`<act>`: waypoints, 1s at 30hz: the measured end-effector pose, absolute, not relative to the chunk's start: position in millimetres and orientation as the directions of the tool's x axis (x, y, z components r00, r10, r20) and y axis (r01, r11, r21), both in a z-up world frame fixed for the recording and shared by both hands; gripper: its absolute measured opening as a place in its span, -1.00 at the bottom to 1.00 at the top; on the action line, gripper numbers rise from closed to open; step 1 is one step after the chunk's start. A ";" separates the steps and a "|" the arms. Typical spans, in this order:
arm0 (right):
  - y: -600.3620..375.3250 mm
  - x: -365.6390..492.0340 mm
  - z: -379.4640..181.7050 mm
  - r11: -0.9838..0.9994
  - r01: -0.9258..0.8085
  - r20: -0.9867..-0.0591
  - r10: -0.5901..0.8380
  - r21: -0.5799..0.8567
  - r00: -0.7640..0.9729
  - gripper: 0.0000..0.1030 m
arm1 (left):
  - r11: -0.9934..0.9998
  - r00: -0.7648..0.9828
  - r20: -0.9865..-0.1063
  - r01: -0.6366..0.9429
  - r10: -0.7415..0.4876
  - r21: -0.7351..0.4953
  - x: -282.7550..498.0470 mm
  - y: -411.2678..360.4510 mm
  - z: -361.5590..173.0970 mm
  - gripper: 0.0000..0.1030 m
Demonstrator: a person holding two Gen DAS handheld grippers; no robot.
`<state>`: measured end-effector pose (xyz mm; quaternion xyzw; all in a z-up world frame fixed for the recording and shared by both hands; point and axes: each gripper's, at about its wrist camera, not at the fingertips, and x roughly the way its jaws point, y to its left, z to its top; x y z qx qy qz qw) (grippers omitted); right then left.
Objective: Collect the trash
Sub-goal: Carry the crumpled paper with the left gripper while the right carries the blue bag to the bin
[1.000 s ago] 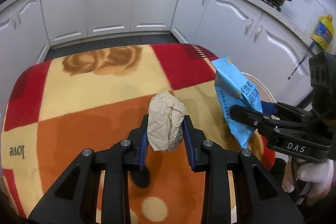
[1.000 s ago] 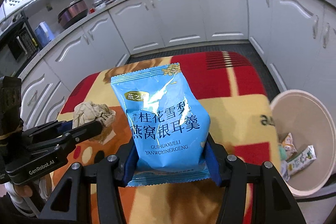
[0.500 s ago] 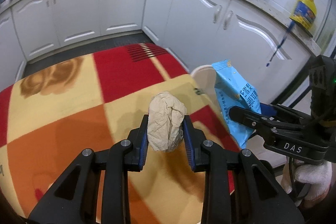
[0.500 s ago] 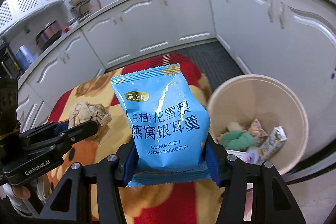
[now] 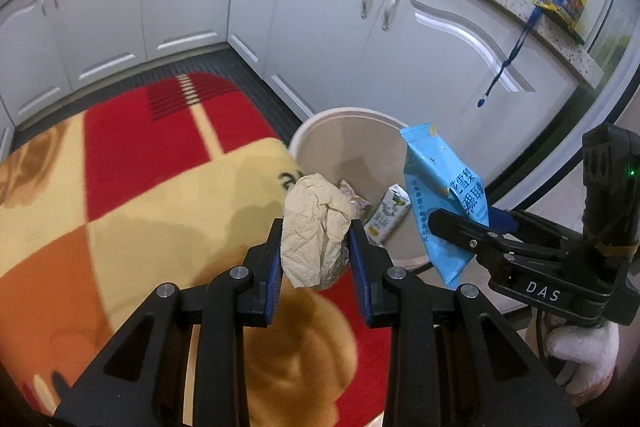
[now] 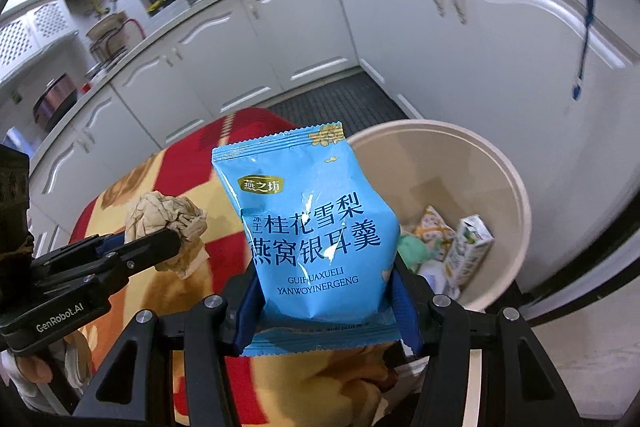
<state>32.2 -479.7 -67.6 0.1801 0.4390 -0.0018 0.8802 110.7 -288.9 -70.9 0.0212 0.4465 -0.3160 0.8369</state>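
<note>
Crumpled beige paper, wadded into a loose ball (image 5: 316,227), sat clamped between the blue pads of the left gripper (image 5: 316,259), whose fingers stood narrow around it. Just beside it, the right gripper (image 6: 326,291) held a puffy light-blue plastic snack pouch with dark-blue printed lettering (image 6: 316,227) upright by its lower sides, fingers at a moderate spread and pressed against the pouch. A white-gloved hand (image 5: 580,351) carried the right tool.

Beneath both grippers lay a red, orange and cream patterned cloth (image 5: 140,207) covering a table. Past its edge stood a round beige plastic waste bin (image 5: 320,143), open-topped, already containing a small drink carton (image 6: 466,251) and several wrappers. White cabinet doors (image 5: 320,27) ran behind the bin.

Both items appeared to be on approach to the bin — neither was clearly centred over its mouth.

Hazards from this position:
- An early release would drop the paper ball onto the cloth or the floor, since it hung near the table edge, not plainly over the opening.
- The pouch, being light and broad, could catch the rim and slide outside.
- The grippers were close together — a converging move could make them collide.
</note>
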 end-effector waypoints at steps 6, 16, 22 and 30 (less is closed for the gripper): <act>-506.7 27.6 -81.5 0.916 0.226 -0.786 0.135 0.331 0.603 0.06 | 0.786 0.387 -0.766 0.569 -0.514 -0.240 117.9 -319.1 -73.9 -0.46; -535.1 27.9 -99.0 0.892 0.304 -0.808 0.105 0.334 0.579 0.06 | 0.785 0.365 -0.793 0.580 -0.488 -0.217 134.1 -353.7 -89.0 -0.45; -542.6 31.8 -107.6 0.886 0.323 -0.819 0.100 0.332 0.565 0.06 | 0.787 0.354 -0.801 0.577 -0.483 -0.219 142.6 -364.6 -95.9 -0.45; -548.1 39.7 -121.2 0.875 0.352 -0.835 0.098 0.331 0.541 0.06 | 0.787 0.332 -0.810 0.569 -0.484 -0.237 150.3 -372.1 -105.7 -0.33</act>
